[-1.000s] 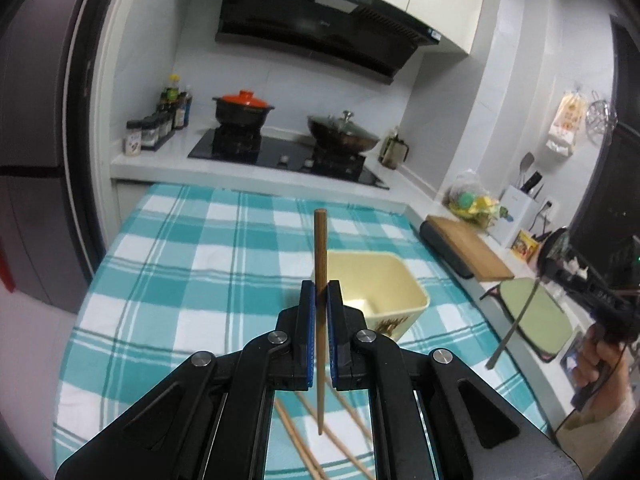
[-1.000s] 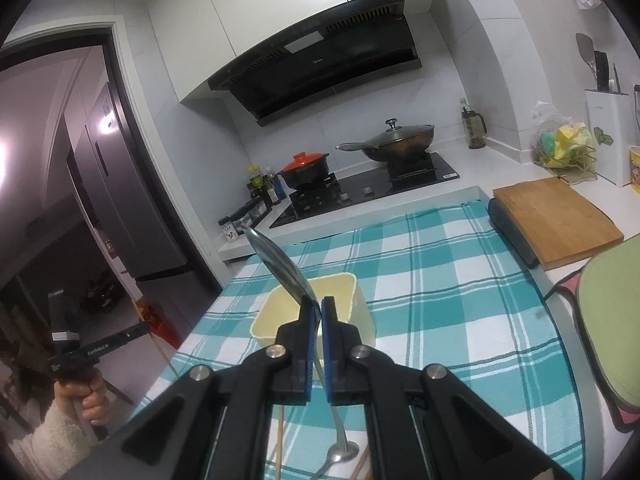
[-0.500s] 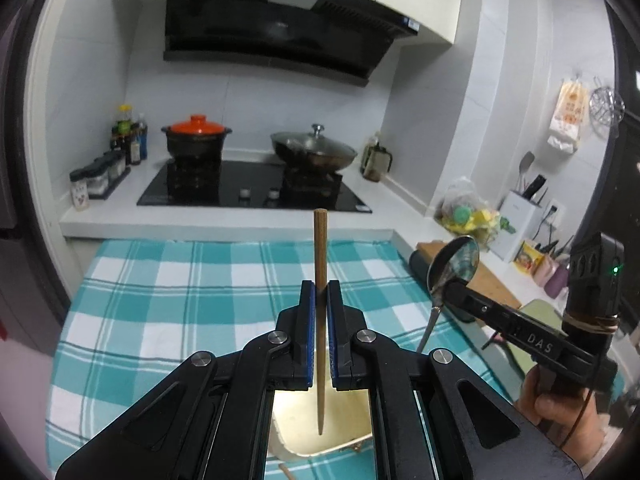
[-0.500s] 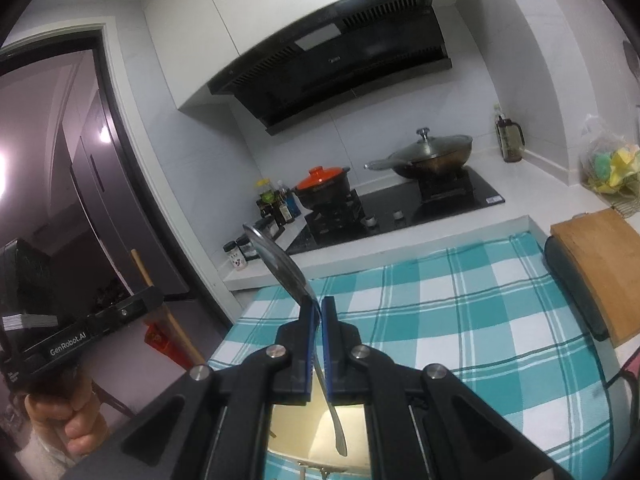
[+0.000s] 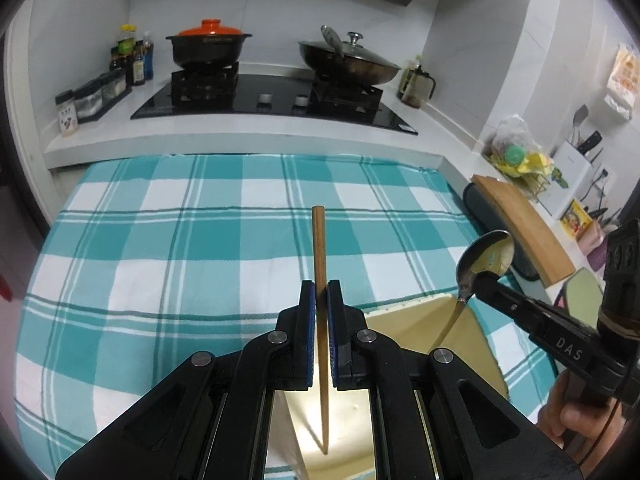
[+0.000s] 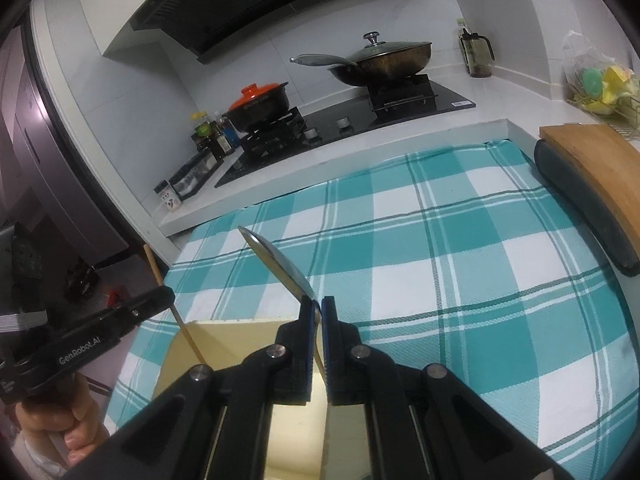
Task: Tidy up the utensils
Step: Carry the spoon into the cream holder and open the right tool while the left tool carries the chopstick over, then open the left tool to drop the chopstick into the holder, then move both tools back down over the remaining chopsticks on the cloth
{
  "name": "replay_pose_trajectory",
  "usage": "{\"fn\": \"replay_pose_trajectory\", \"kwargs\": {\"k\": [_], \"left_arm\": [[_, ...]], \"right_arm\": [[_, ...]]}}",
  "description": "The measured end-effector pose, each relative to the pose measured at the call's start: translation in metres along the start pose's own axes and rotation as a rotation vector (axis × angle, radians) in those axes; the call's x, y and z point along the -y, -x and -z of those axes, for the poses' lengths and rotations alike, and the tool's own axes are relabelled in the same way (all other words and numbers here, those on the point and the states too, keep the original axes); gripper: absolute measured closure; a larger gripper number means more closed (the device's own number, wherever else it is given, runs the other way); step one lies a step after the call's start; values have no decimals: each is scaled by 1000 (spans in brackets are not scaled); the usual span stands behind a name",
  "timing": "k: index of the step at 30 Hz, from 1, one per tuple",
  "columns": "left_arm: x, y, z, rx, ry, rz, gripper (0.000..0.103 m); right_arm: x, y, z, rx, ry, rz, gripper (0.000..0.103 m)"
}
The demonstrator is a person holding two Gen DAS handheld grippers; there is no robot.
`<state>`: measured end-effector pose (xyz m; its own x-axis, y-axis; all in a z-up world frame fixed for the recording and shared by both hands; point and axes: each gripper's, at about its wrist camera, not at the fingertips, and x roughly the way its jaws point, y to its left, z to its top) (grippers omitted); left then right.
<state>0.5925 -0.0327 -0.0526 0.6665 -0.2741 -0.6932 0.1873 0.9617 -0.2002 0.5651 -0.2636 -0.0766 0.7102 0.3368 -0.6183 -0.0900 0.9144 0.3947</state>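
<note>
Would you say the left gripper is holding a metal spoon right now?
No, the left gripper clamps a wooden chopstick; the spoon is in the right gripper.

Ahead: checked cloth on the tabletop (image 5: 168, 240) lies bare from the yellow bin (image 5: 472, 344) to the counter edge.
Bin mouth: both grippers crowd it; left gripper (image 5: 320, 300) with chopstick (image 5: 320, 264), right gripper (image 6: 316, 316) with spoon (image 6: 276, 264), close together.
Right flank: cutting board (image 6: 592, 160) on dark mat borders the cloth.
Far side: raised stove counter (image 5: 240, 136) with pots blocks passage.
</note>
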Motion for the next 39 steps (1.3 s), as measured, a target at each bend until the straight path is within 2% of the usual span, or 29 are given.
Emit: {"fn": "replay_pose_trajectory", "kwargs": {"k": [1,2,3,4,5,6,7,8,10,12,14,17,21,22,24,27,29,30,32,35,37,39], "left_arm": [[-1,-4,0,-19,-1,-15,98],[-3,-7,1,-36,3,-29,91],[-5,-8,2,-50,10,-37,76],[-7,-4,3,-54,20,-48,68],[-12,2,4,-48,29,-54,58],[-15,13,5,-38,36,-52,54],[-19,28,8,-27,35,-42,54],[-22,46,11,-19,25,-39,51],[-29,83,24,-1,-7,-63,38],[-37,122,46,19,-38,-80,18],[-47,152,75,22,-58,-95,8],[-59,192,137,-6,-74,-107,8],[-64,213,225,-46,-27,-172,6],[-62,213,246,-64,-6,-178,6],[-54,211,280,-95,40,-168,6],[-34,206,317,-111,94,-137,6],[-23,203,328,-122,85,-153,6],[-18,200,329,-137,66,-159,6],[-14,203,327,-134,26,-160,6],[-14,217,308,-78,-6,-185,6],[-18,222,292,-49,-2,-171,6],[-21,220,282,-39,10,-162,4]], "right_arm": [[1,-2,1,-5,-2,5,99],[3,-4,1,-15,-9,6,96],[5,-4,1,-18,-22,12,96],[7,-4,0,-25,-33,21,93],[9,-2,-2,-29,-43,21,82],[10,2,-3,-33,-51,21,75],[11,10,-4,-28,-55,27,62],[10,21,-5,-18,-50,32,60],[8,47,-6,-19,-9,42,60],[3,79,0,-27,53,82,59],[-3,116,16,-30,131,94,51],[-9,169,56,-20,242,130,44],[-14,222,132,15,325,188,29],[-15,229,154,13,324,199,26],[-15,235,196,-6,297,214,25],[-11,235,255,-38,201,189,25],[-10,229,284,-60,170,204,25],[-10,224,294,-90,169,227,25],[-8,217,309,-156,173,213,26],[-2,224,316,-139,180,243,26],[0,230,315,-112,191,274,26],[3,232,311,-103,187,269,26]]}}
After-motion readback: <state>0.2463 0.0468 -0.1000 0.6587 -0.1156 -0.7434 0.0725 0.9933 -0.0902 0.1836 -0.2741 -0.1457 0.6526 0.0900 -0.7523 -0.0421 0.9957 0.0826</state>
